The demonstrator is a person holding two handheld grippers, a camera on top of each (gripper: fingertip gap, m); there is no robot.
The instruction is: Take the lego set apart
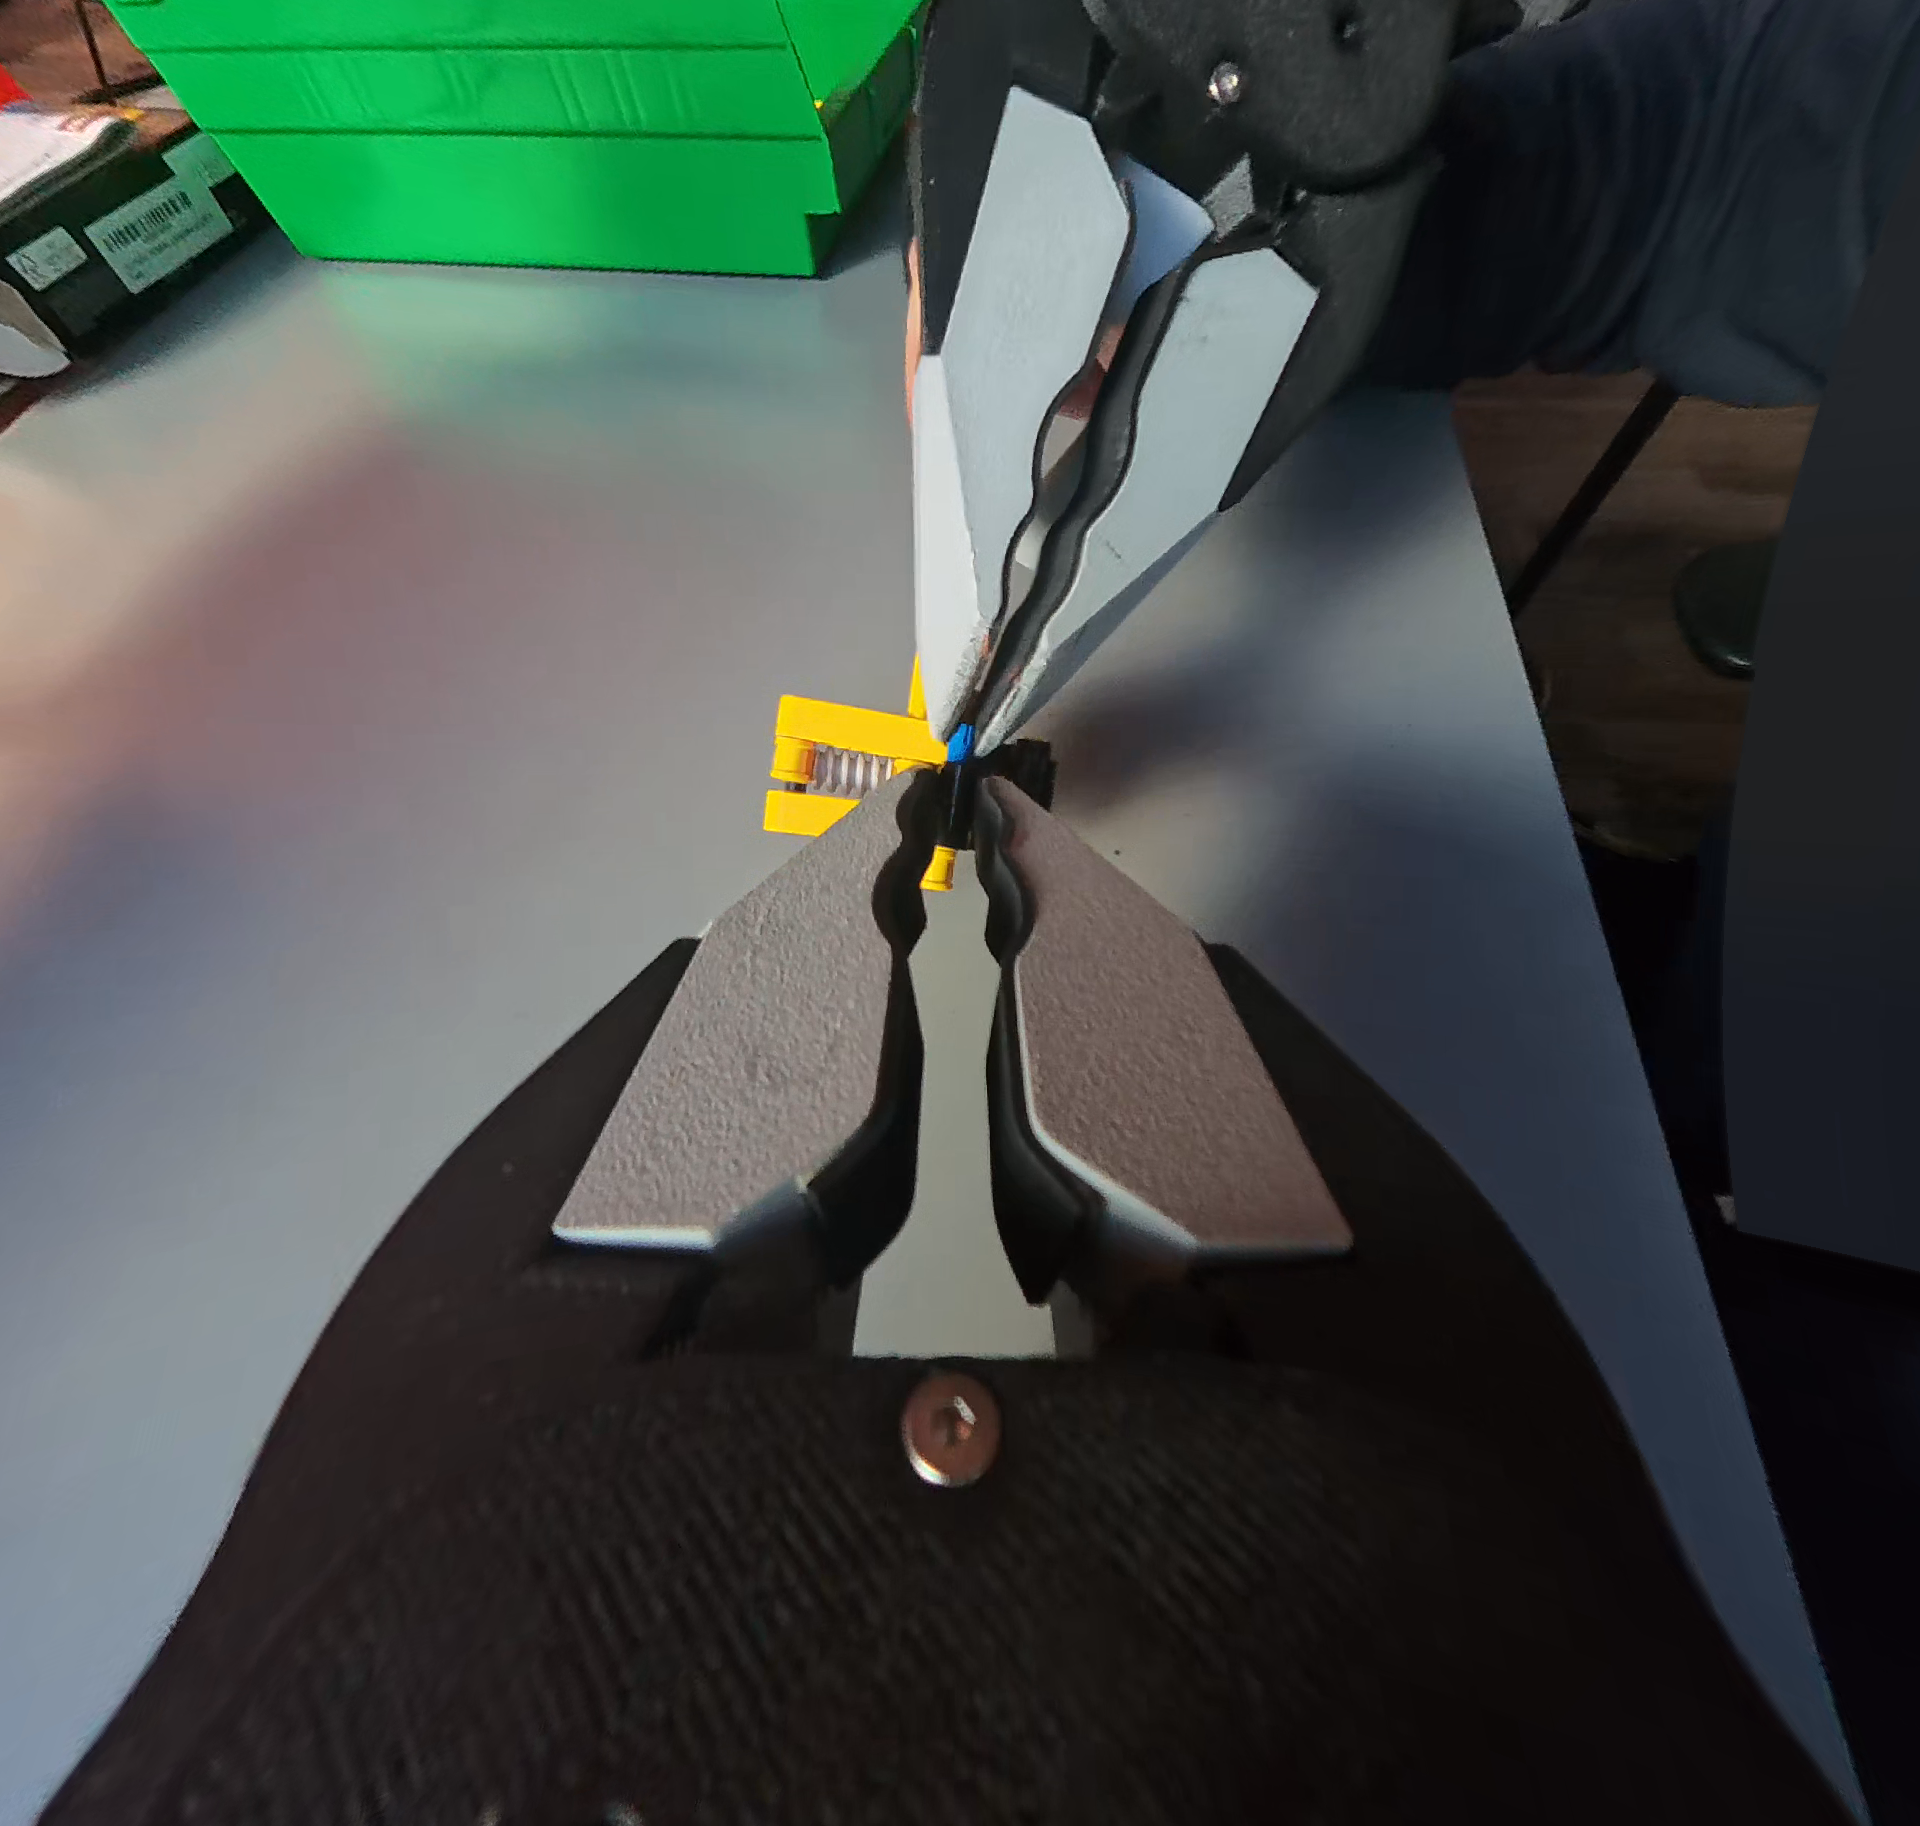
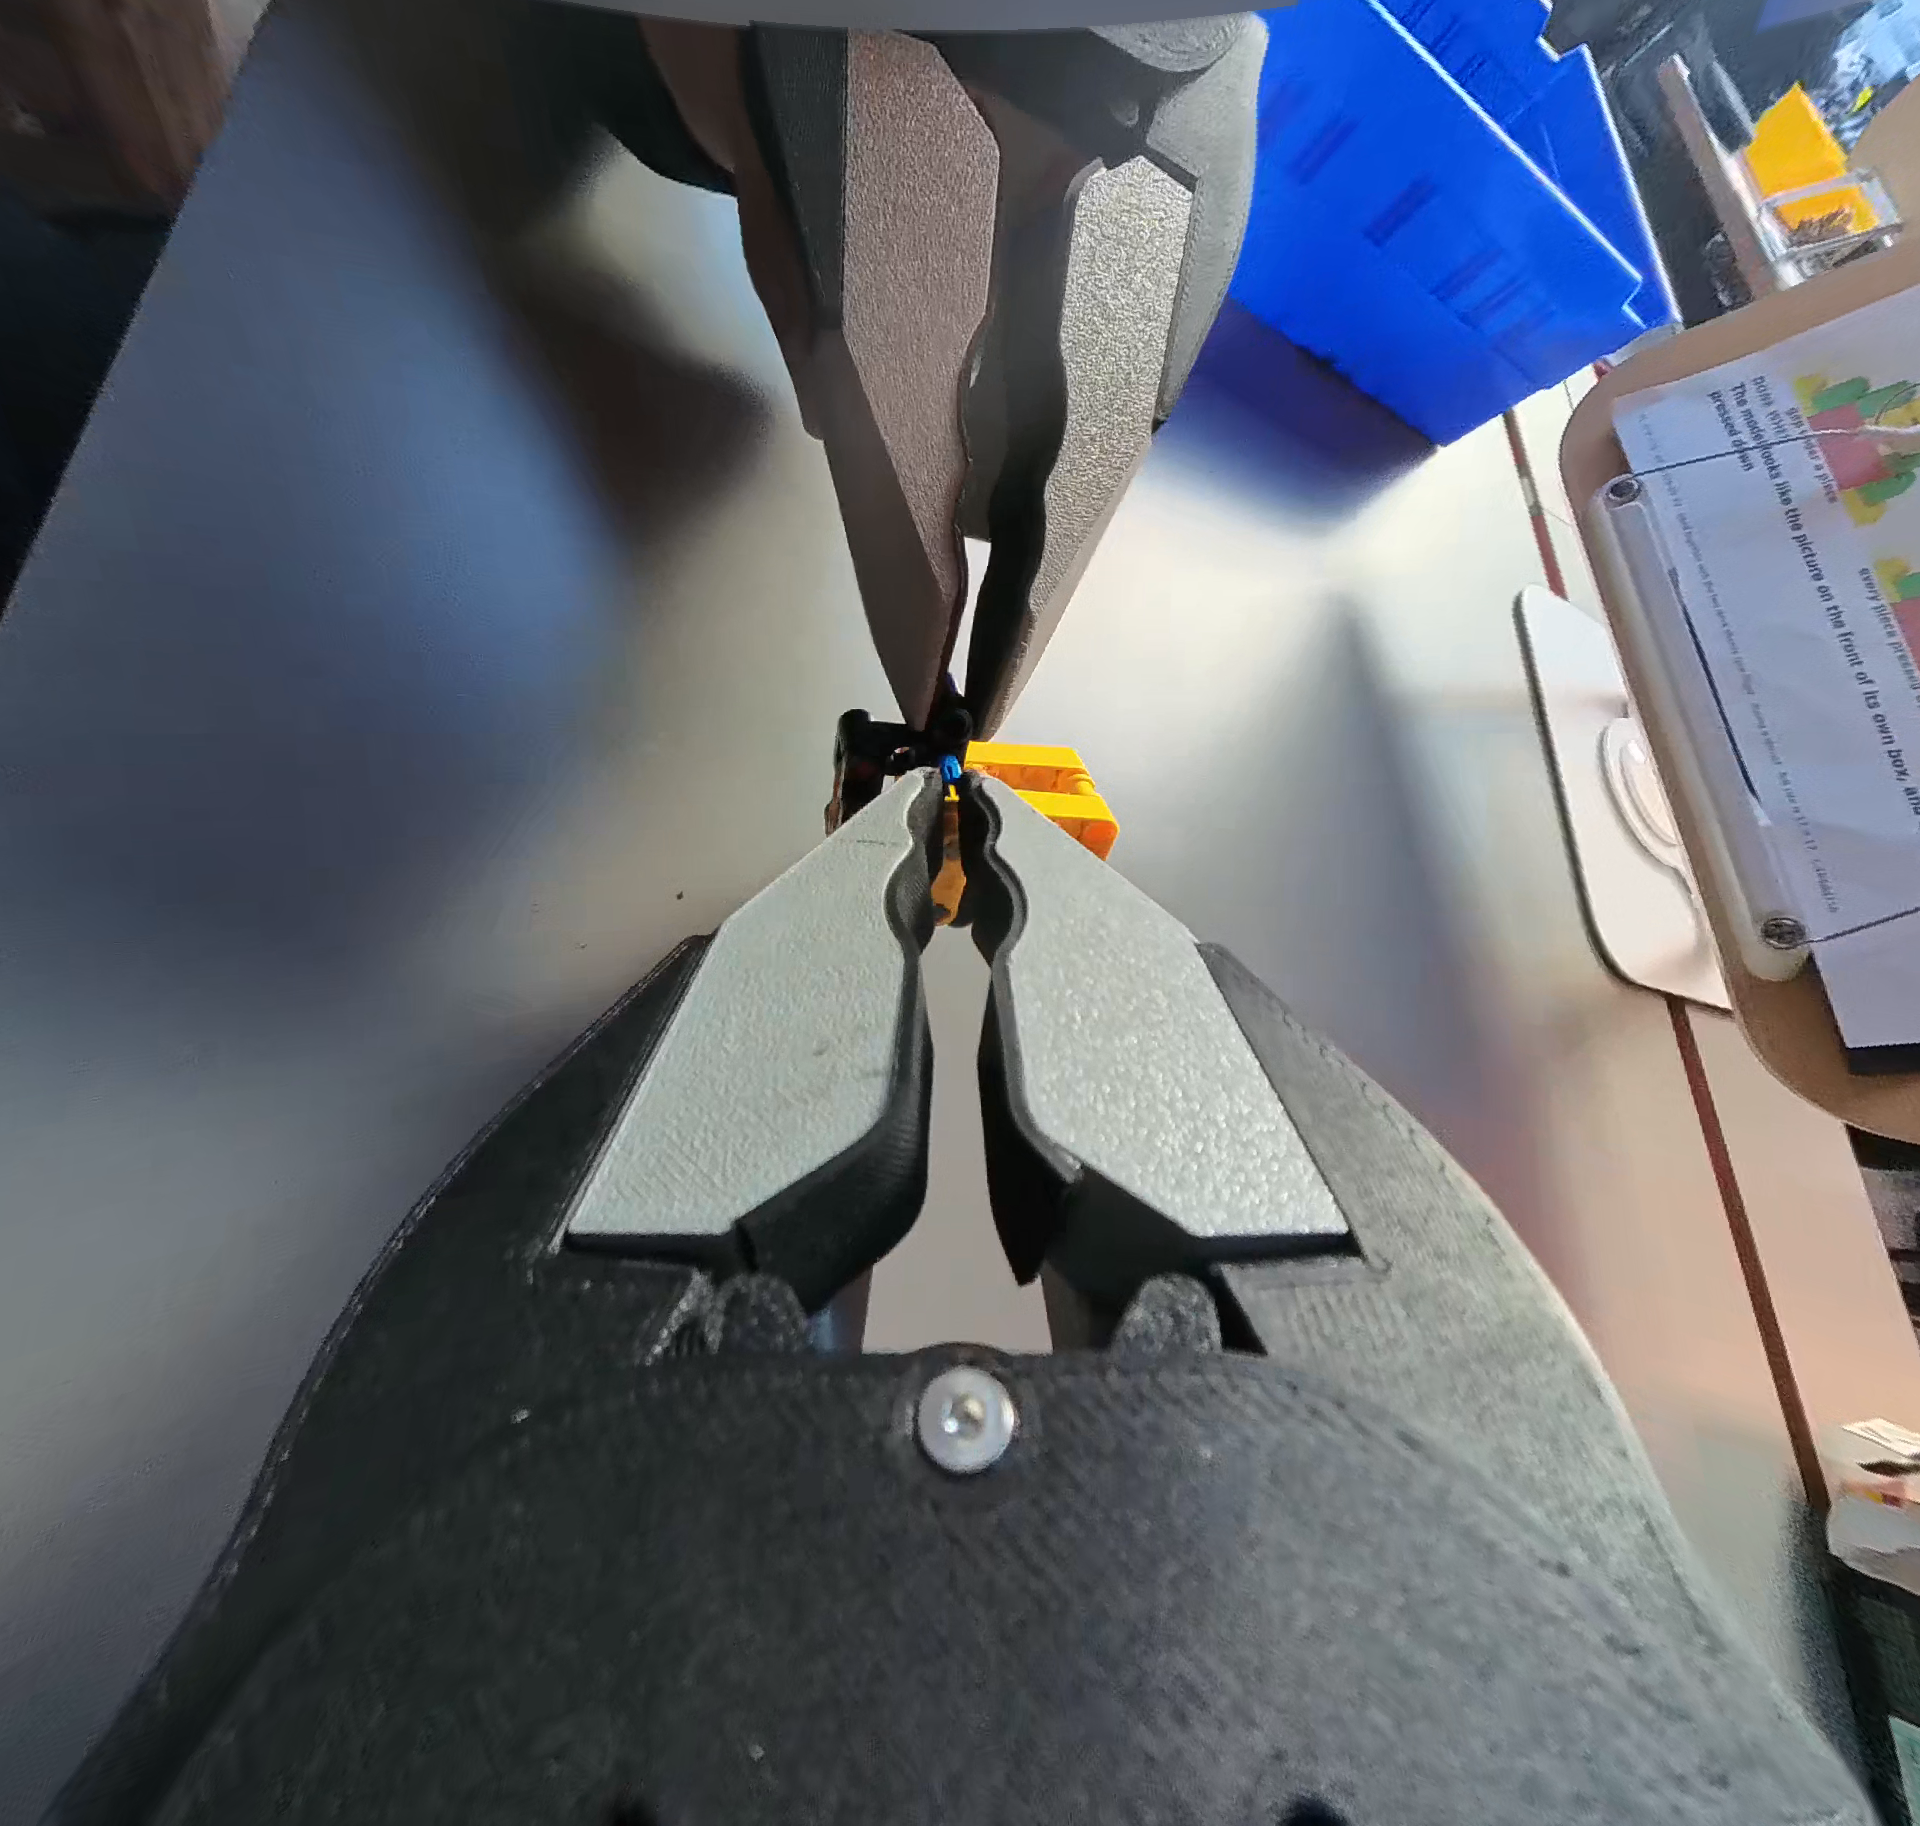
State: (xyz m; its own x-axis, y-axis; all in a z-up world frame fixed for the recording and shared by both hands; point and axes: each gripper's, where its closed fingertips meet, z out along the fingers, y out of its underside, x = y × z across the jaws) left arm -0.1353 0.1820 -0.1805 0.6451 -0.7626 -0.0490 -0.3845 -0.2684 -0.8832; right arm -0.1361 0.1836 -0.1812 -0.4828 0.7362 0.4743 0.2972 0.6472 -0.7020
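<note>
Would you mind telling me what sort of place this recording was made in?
Probably a workshop or lab bench used for assembly tasks. A grey worktable carries a green storage bin, blue storage bins stand at its far side, and a printed instruction sheet lies on a board beside it.

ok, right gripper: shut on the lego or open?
Shut on it. In the right wrist view the right gripper has its tips pinched together on the small yellow and black lego set, with the left gripper clamped from the opposite side.

Left gripper (image 1: 951,805) and right gripper (image 2: 948,805) meet tip to tip, both pinched closed, the right angled steeply downward.
</note>
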